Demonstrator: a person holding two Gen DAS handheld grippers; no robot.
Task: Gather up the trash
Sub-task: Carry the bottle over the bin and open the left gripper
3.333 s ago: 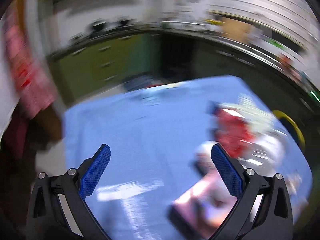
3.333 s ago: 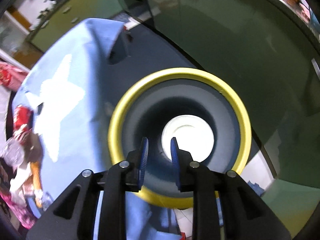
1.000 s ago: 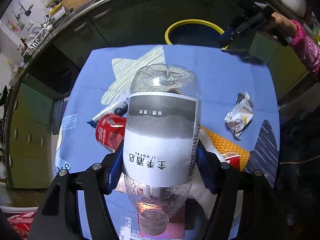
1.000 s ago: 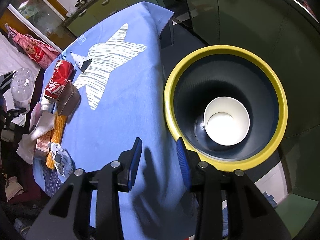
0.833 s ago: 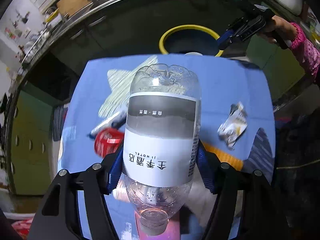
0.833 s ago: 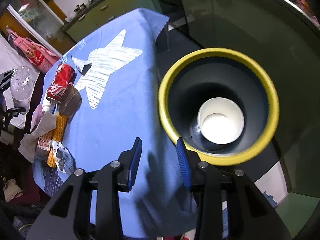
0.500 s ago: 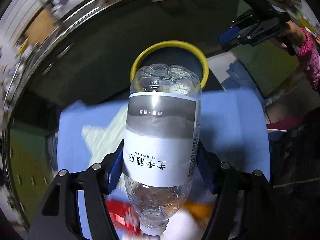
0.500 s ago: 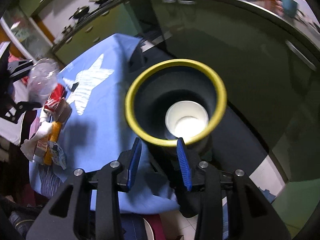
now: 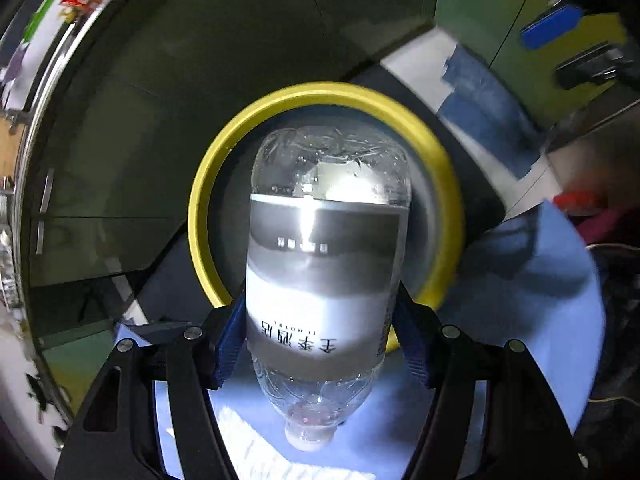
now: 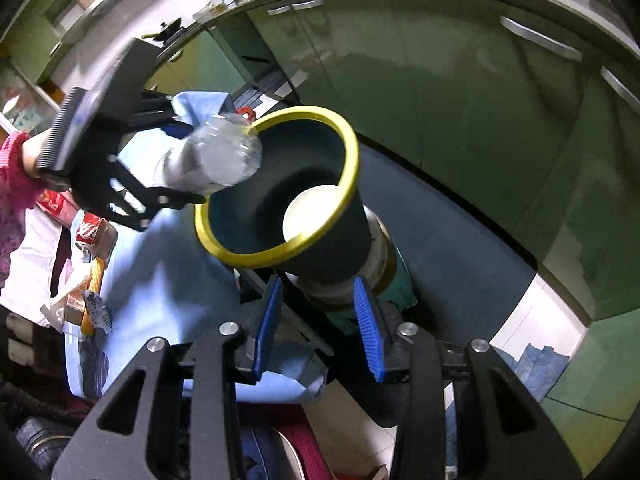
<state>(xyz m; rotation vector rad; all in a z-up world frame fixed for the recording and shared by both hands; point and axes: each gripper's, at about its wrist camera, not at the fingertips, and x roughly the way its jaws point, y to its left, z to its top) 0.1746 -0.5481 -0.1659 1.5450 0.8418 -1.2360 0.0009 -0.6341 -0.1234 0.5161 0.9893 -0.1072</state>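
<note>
My left gripper (image 9: pixel 320 336) is shut on a clear plastic bottle (image 9: pixel 324 264) with a grey-and-white label, base pointing forward over the yellow-rimmed dark bin (image 9: pixel 208 216). In the right wrist view the bottle (image 10: pixel 216 160) hangs at the bin's (image 10: pixel 348 148) near-left rim, held by the left gripper (image 10: pixel 132 168). A white paper cup (image 10: pixel 308 212) lies in the bin. My right gripper (image 10: pixel 318 320) is open and empty, low beside the bin's outer wall, off the table edge.
The blue tablecloth (image 10: pixel 160 288) carries more trash at its left: a red cola can (image 10: pixel 88 228), an orange net, a silver wrapper (image 10: pixel 96 304) and white paper. Green cabinets (image 10: pixel 460 92) stand behind the bin. Dark floor surrounds it.
My left gripper carried the bottle from above the table out over the bin's mouth. My right gripper drew back and dropped lower beside the bin, still open.
</note>
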